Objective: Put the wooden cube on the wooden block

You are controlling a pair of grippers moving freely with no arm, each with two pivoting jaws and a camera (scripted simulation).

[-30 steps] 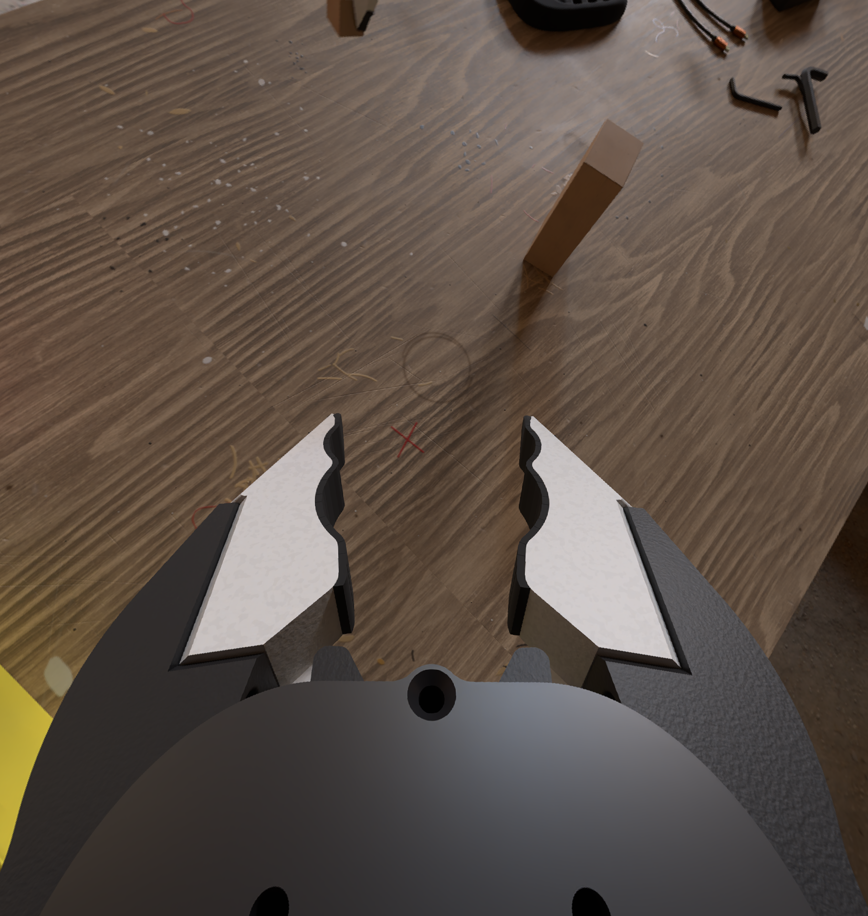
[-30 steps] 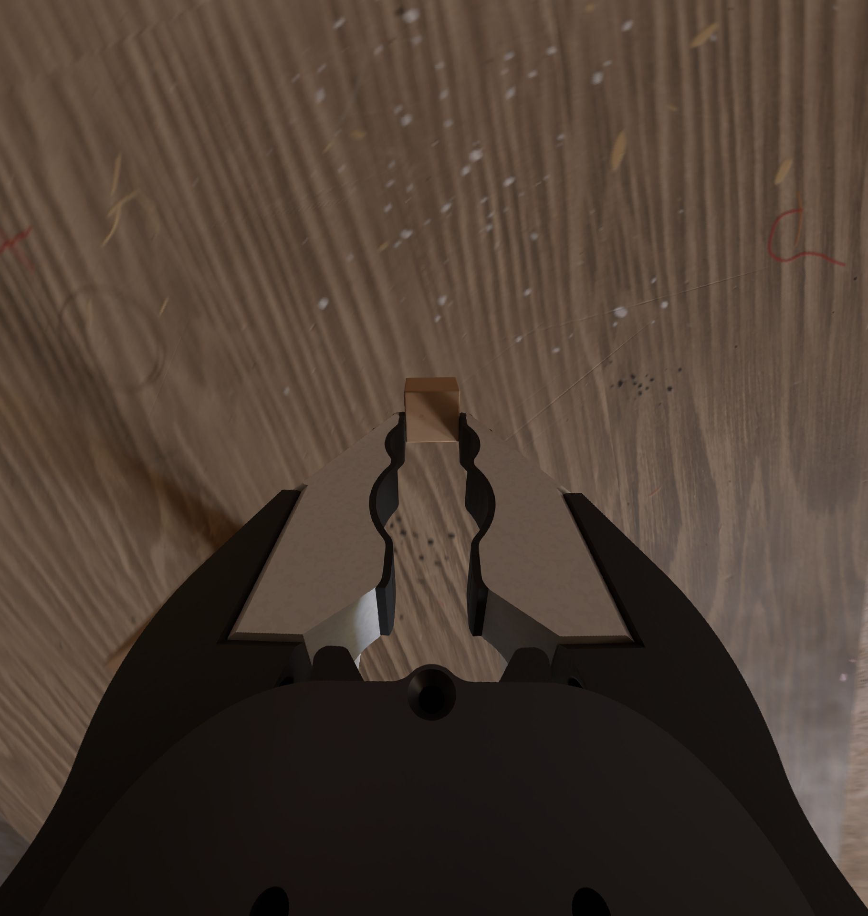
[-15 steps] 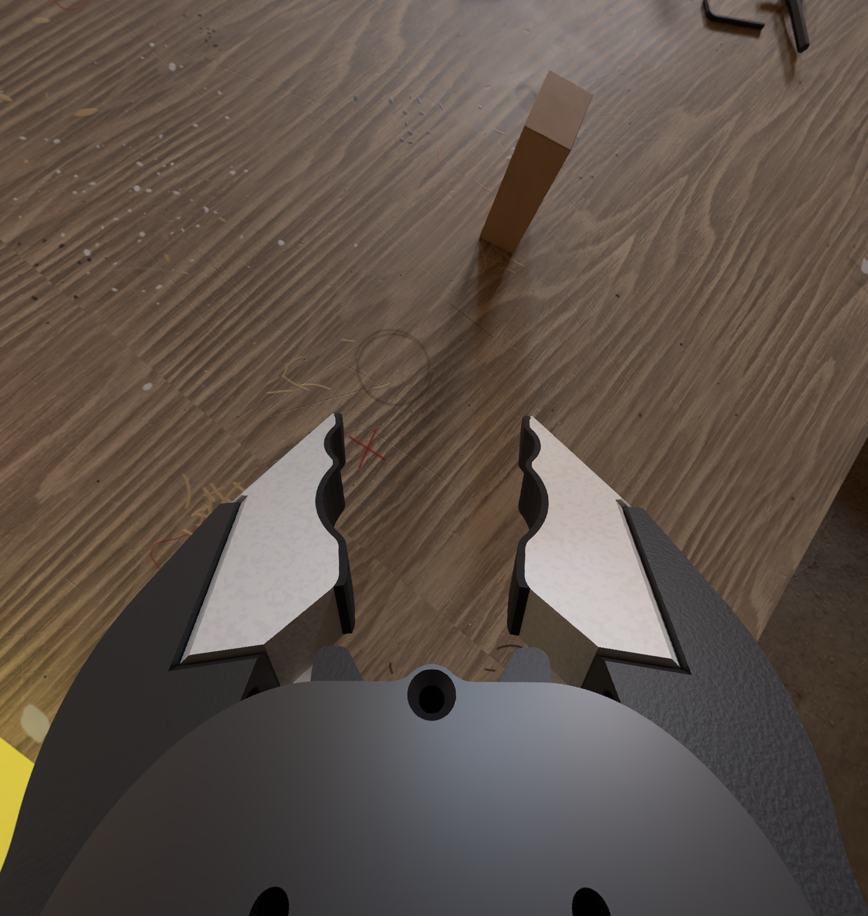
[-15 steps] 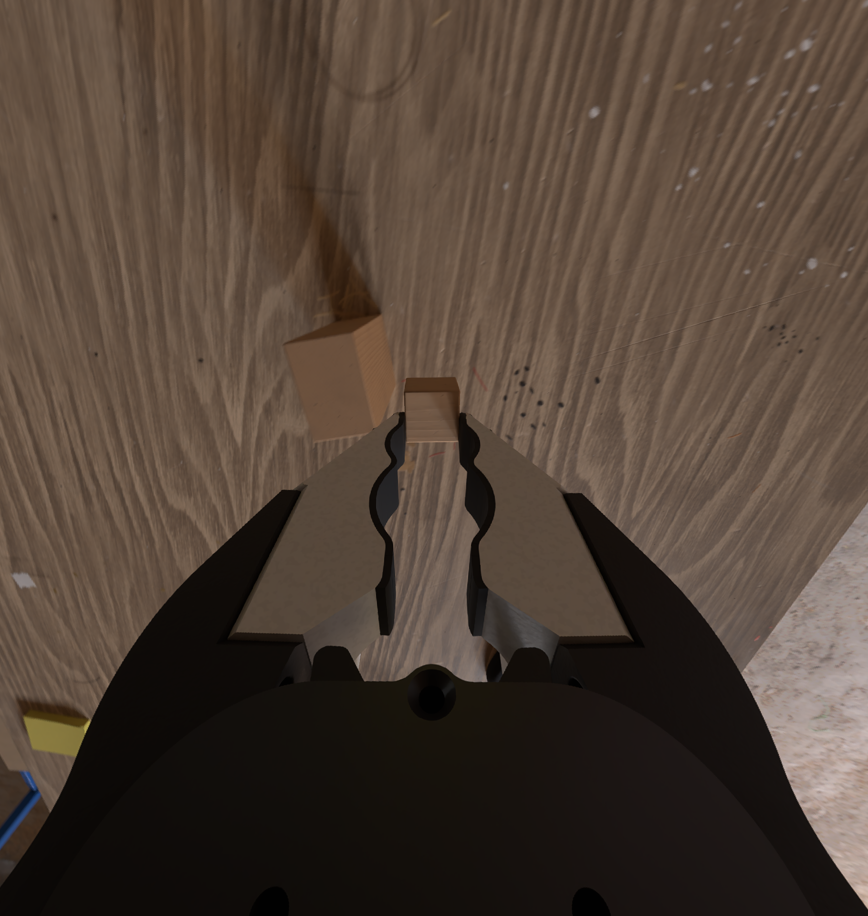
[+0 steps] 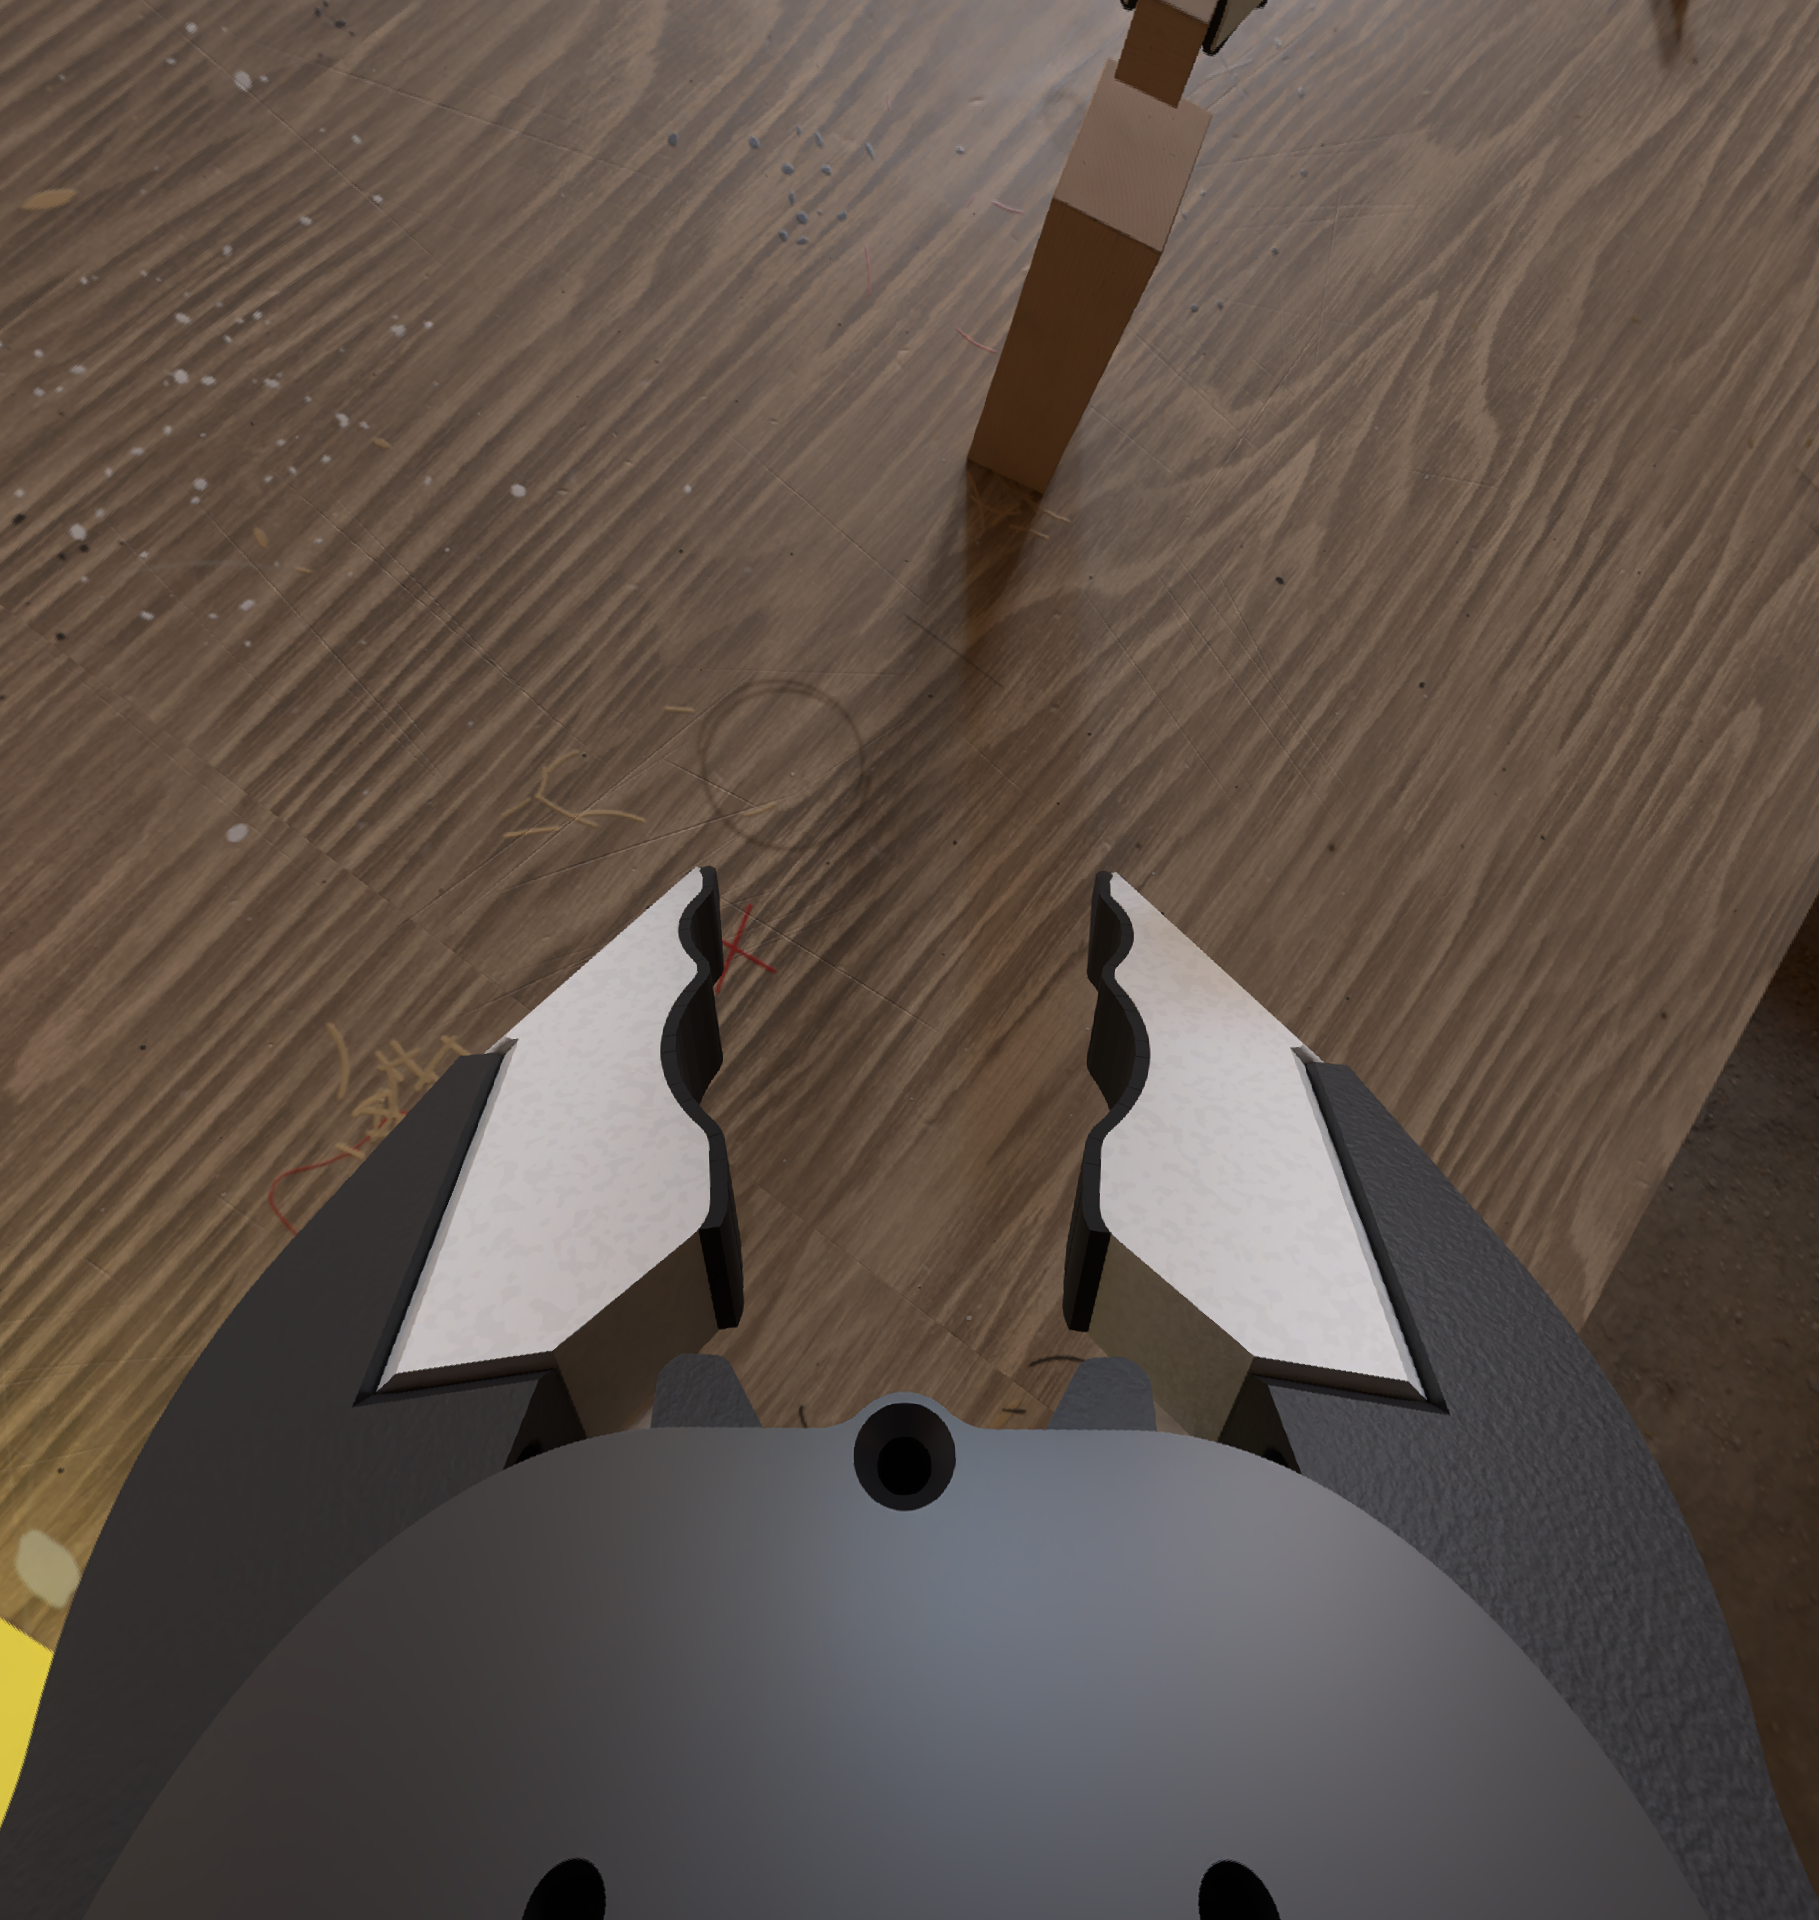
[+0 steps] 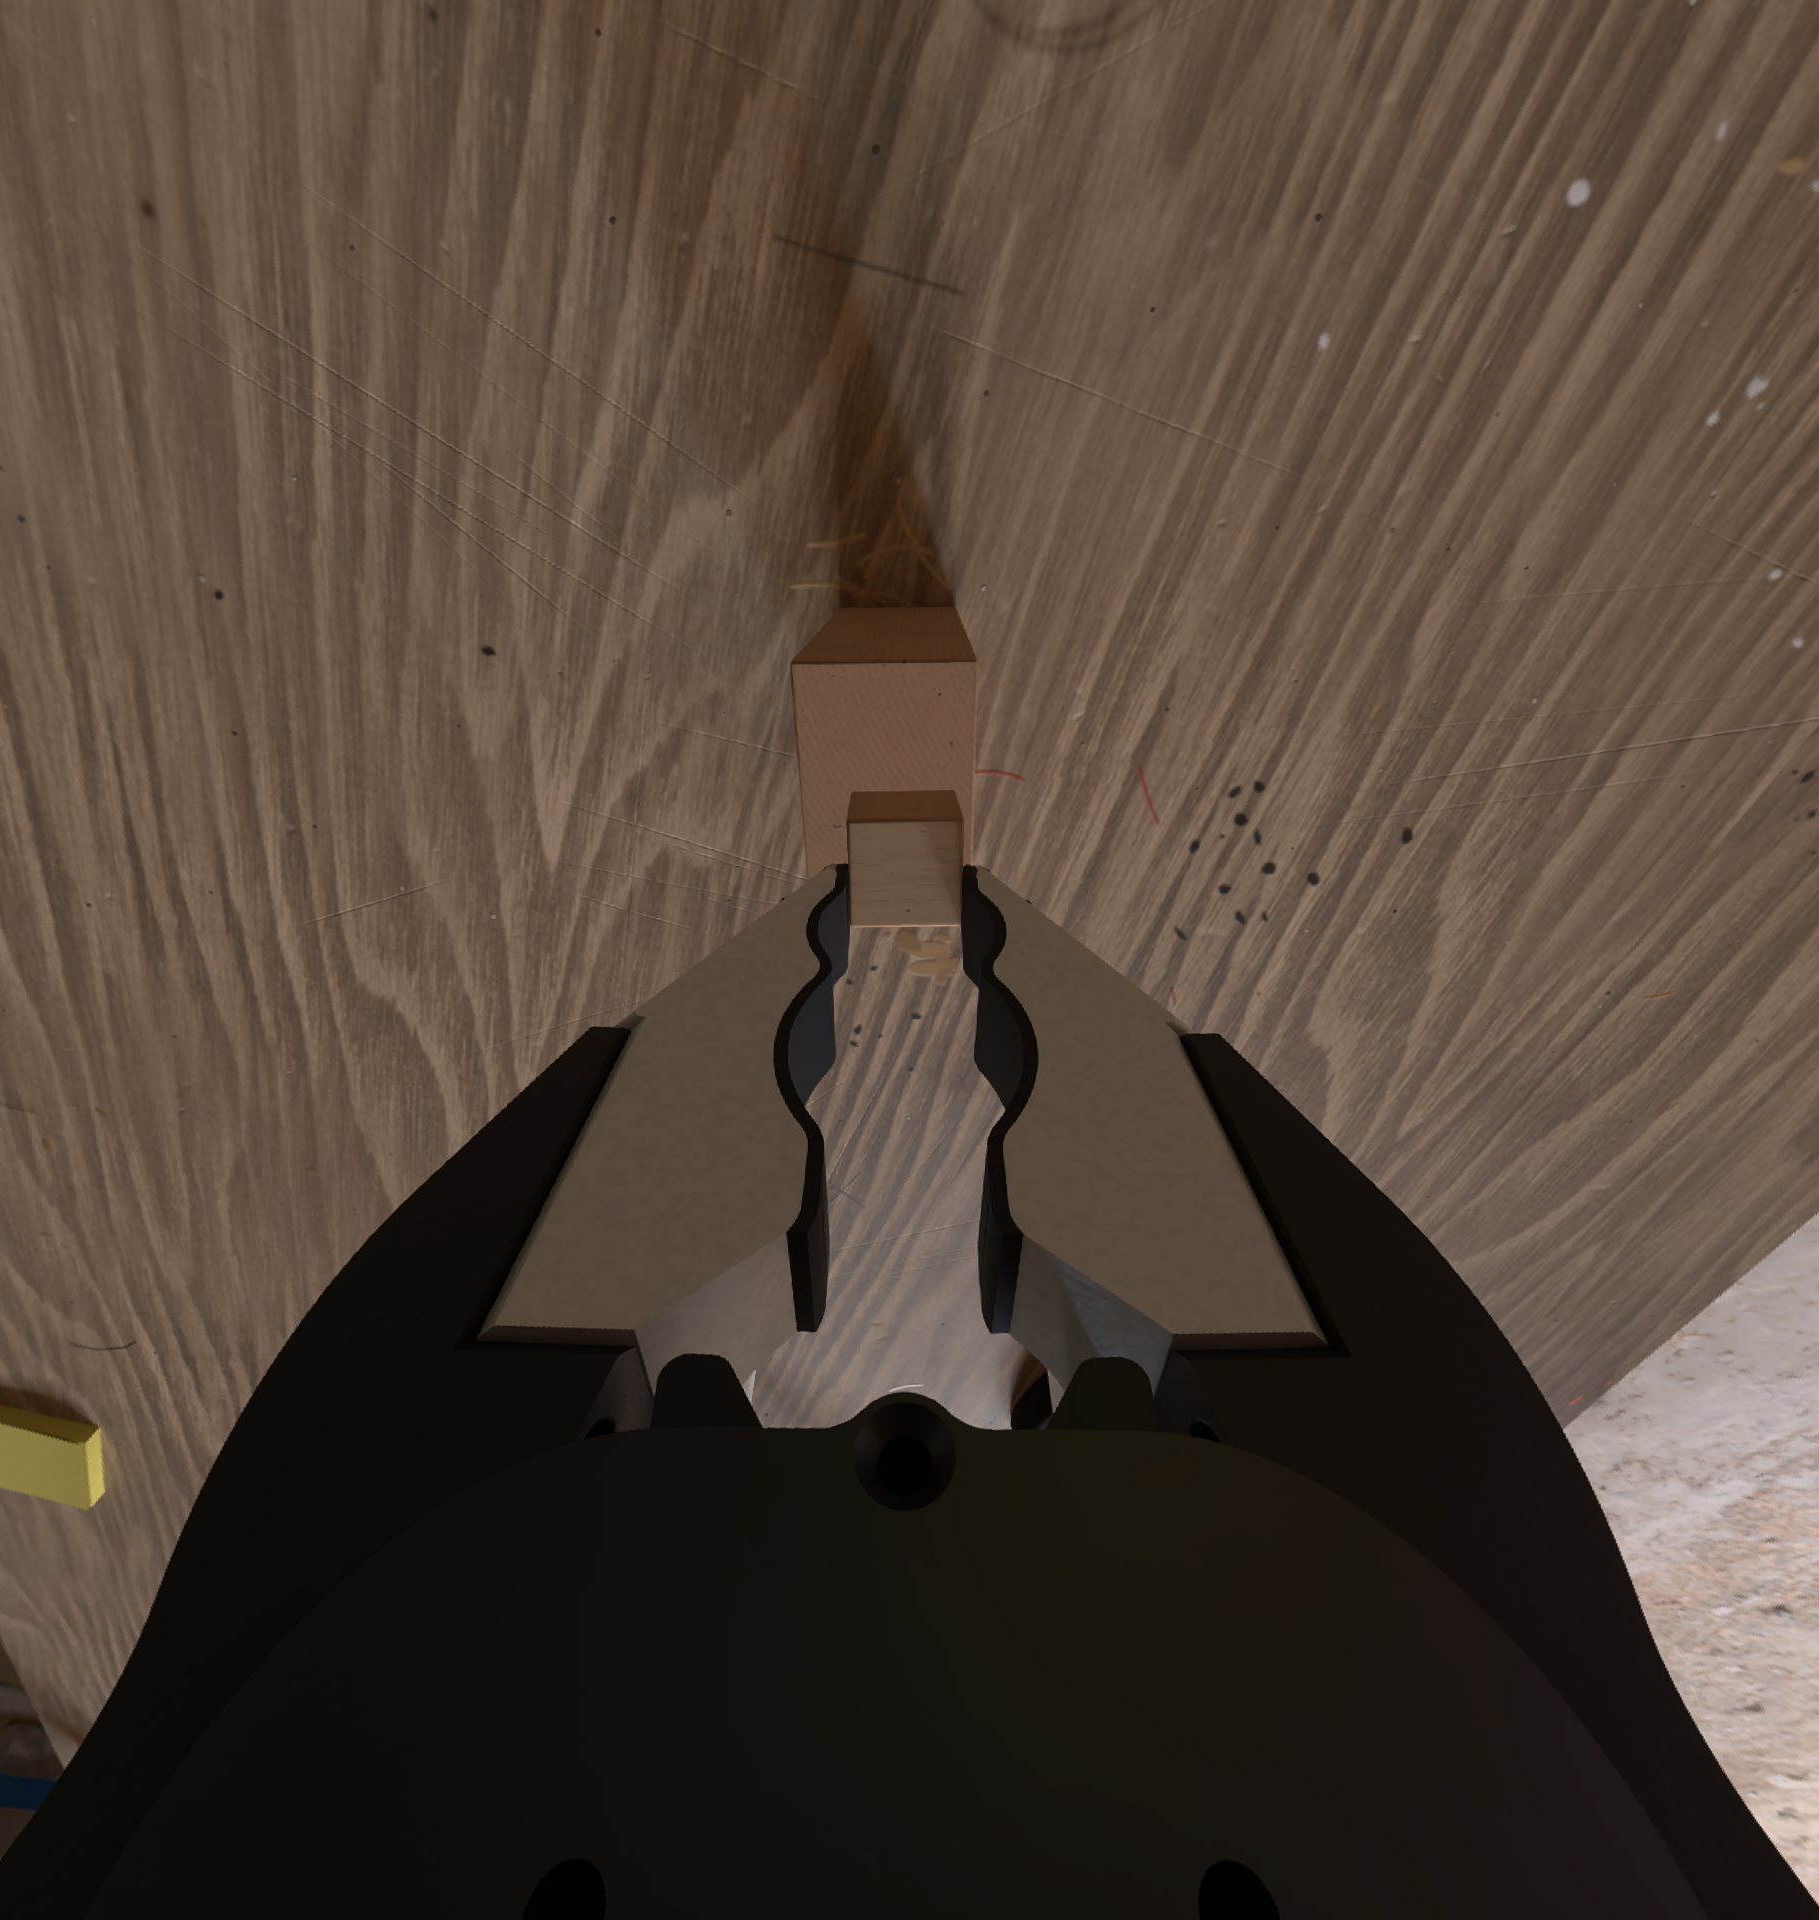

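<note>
- The right gripper has its jaws clamped on the small wooden cube, pinched at the very tips.
- Seen from the right wrist, the cube sits over the near edge of the top face of the wooden block, which stands upright on the worktop, its long axis vertical.
- From the left wrist view the cube shows at the top edge of the frame, just above the block; I cannot tell whether the two touch.
- My judgement: the cube needs to go slightly further forward along the fingers to be centred, then straight down, before the jaws part.
- The tall, narrow block looks easy to tip, so a sideways nudge would be the risk.
- The left gripper hovers over bare worktop with its jaws wide apart and nothing between them, well away from the block; the right one is plainly the nearer.
- A yellow piece lies off at the worktop's edge.
</note>
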